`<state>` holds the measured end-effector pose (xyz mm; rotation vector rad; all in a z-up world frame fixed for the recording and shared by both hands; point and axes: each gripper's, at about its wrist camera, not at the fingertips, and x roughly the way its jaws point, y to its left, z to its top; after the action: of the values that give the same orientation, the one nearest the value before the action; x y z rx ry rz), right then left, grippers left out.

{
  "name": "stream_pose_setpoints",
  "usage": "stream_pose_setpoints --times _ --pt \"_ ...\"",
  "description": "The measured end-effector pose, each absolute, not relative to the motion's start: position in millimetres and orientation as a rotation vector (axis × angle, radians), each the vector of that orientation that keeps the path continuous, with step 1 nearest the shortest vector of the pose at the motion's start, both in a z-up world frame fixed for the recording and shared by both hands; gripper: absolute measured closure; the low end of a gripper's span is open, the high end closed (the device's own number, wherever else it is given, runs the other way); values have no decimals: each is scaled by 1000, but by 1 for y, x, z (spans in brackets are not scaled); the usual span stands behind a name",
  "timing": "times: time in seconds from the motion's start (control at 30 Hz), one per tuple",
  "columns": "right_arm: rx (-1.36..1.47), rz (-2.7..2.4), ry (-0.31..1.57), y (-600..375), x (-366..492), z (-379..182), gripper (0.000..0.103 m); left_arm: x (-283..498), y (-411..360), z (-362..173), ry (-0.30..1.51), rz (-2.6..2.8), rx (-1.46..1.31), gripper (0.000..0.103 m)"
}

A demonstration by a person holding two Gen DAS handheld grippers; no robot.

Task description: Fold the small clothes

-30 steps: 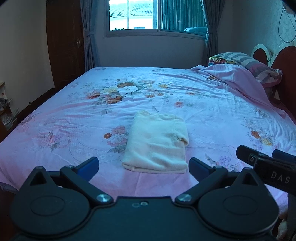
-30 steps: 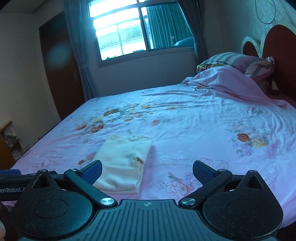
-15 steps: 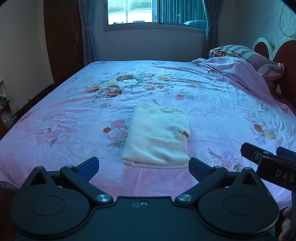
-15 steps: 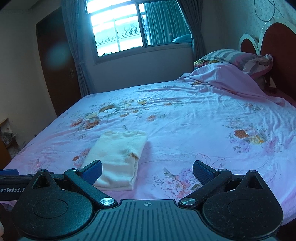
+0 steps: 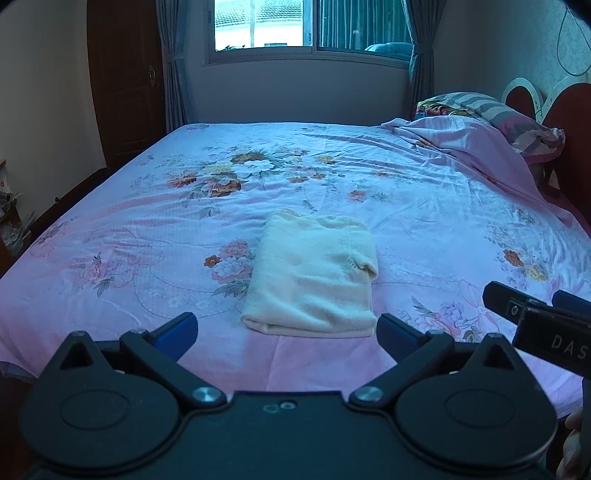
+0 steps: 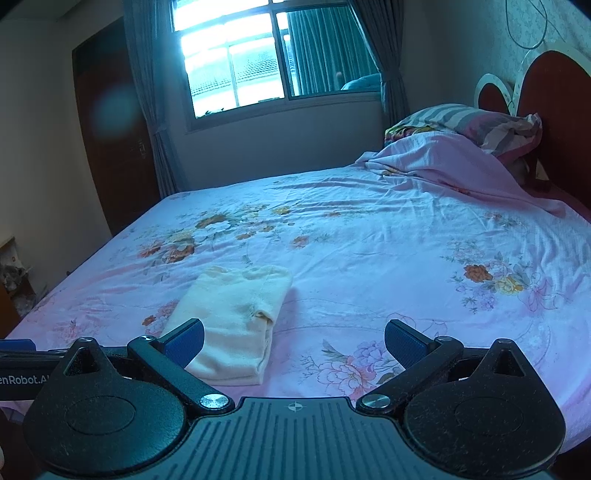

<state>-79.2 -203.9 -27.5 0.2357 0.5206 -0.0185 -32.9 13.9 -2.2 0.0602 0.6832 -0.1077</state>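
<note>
The folded garment (image 5: 314,277) lies on the bed (image 5: 147,229) near its front edge; the pillow (image 5: 491,114) sits far right, the window (image 5: 295,26) behind.

Cream garment (image 5: 314,273), prob. knit, folded into flat rectangle, lying on bedsheet (image 5: 424,206).

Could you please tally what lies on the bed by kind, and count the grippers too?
Folded garment: 1
Pillow: 1
Bunched sheet: 1
Grippers: 2, left gripper and right gripper, both open and empty
Total: 5
</note>
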Motion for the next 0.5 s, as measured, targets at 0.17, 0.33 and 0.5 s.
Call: stream_pose_setpoints --times 0.17,0.33,0.5 --pt "244 -21 525 -205 -79 -28 0 -32 14 -2 684 -111 61 1" --pt "243 -20 531 -204 -78 -28 0 -31 14 -2 690 -111 58 1" --pt "246 -19 533 -204 -77 -28 0 -29 15 -2 692 -113 58 1"
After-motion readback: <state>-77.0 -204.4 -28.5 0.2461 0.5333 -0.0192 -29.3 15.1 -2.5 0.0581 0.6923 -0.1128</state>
